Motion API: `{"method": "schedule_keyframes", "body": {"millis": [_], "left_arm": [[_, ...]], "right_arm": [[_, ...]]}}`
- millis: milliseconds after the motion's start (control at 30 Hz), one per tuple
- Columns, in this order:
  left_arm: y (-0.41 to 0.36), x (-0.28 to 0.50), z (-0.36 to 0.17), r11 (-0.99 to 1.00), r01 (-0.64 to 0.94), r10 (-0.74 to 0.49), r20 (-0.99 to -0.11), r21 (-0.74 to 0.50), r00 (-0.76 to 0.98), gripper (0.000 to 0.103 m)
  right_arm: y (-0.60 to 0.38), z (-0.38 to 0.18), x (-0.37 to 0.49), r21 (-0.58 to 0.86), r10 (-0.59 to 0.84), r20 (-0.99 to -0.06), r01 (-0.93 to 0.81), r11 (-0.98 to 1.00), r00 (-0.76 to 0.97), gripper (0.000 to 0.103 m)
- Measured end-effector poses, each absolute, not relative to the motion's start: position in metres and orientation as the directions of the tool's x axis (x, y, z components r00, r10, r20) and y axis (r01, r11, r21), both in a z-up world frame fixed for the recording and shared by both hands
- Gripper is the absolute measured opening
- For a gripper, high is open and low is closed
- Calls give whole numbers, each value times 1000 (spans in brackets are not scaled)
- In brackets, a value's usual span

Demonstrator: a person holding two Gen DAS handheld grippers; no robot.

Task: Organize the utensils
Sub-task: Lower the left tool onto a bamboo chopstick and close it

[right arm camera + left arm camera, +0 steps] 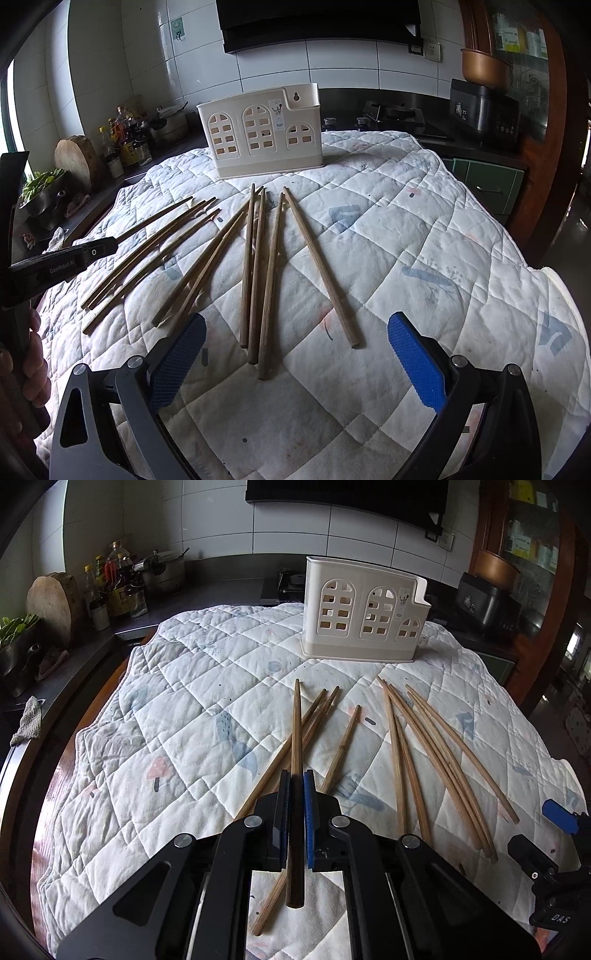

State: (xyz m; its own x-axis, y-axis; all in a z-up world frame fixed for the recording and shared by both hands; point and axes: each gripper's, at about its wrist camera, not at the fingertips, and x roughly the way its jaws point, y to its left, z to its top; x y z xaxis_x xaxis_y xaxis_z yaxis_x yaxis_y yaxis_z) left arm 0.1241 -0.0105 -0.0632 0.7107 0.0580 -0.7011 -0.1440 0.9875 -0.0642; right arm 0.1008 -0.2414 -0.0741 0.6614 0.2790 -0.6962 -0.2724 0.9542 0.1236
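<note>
So the left gripper [296, 786] is clamping one long brown wooden chopstick [296, 731], holding it above the white quilted cloth [166, 701]. The right gripper [295, 343] is hanging wide open over the other loose wooden chopsticks [255, 273], and the cream plastic house-shaped utensil holder [262, 133] is sitting upright just behind them.

"GenRobot.AI" reads in white along the left gripper [62, 267], at nine o'clock in the right wrist view. At four o'clock in the left view, "DAS" shows on the right gripper [561, 917]. The holder's sticker [279, 112] is unreadable.
</note>
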Motion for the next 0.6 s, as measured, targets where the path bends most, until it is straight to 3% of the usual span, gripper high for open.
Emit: {"method": "schedule_keyframes", "body": {"millis": [67,133,600], "left_arm": [[-8,123,-58,988,-144,61,-691,-63,720,5],[-4,123,-54,988,-143,61,-683,-64,728,5],[7,117,-50,991,-84,-7,-669,-103,743,5]], "right_arm": [[-238,-74,100,135,297,-700,-288,948,649,76],[-234,-74,99,138,303,-706,-296,945,640,75],[-170,-81,64,214,380,-723,-337,917,577,40]]}}
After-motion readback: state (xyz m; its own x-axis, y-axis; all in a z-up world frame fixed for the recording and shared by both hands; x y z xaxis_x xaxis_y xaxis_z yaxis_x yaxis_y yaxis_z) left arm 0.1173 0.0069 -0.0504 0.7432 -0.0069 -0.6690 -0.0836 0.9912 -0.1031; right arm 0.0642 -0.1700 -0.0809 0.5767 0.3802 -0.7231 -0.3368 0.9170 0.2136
